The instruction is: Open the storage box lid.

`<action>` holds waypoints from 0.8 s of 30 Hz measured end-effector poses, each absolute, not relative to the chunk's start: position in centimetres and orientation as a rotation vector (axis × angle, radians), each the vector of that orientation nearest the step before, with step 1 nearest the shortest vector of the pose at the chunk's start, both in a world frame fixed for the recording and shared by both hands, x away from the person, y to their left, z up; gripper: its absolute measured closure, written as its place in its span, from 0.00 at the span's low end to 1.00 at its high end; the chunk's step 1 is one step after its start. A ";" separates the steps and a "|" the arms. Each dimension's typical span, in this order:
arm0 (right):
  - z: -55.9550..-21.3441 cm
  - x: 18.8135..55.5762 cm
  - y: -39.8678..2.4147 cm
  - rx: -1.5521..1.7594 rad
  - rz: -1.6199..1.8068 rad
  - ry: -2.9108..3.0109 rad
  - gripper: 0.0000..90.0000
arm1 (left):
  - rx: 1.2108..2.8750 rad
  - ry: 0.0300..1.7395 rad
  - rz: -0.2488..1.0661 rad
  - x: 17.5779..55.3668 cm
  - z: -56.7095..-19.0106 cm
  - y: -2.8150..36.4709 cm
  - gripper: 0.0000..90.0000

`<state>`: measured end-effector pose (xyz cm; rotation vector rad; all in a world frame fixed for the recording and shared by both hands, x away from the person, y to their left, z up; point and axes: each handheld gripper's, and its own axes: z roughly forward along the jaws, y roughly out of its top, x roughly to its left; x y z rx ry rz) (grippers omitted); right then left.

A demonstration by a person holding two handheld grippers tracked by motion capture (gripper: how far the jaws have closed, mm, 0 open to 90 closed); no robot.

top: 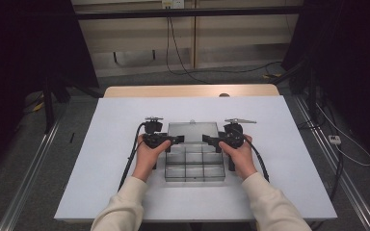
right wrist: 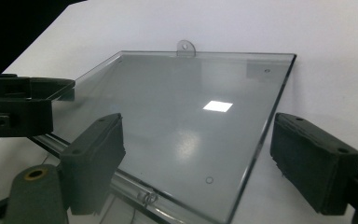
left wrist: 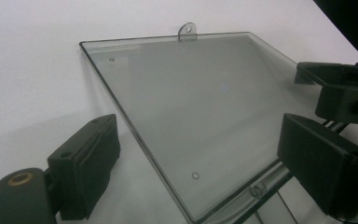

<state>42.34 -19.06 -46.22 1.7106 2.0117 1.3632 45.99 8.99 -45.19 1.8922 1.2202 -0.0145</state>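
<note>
Nowhere on the clear lid (left wrist: 200, 116) is writing legible.

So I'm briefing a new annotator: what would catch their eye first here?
A clear plastic organizer box at mid-table on the white table, its lid flung open and lying flat beyond the compartments. The left gripper and right gripper flank it at the hinge, jaws open.

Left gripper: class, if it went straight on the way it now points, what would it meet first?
Probably the clear lid of the open box: the left gripper has open jaws either side of the lid's edge. Beyond it waits the right gripper.
</note>
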 end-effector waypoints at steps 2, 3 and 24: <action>-46.0 42.2 -19.2 1.697 1.364 2.006 0.21 | 1.897 1.223 -0.016 46.0 -45.1 9.1 0.15; -45.8 42.2 -19.2 1.693 1.366 2.005 0.21 | 1.897 1.223 -0.014 45.9 -45.0 9.1 0.15; -43.1 40.2 -20.5 1.517 1.369 2.023 0.20 | 1.900 1.188 0.051 45.0 -43.1 10.7 0.10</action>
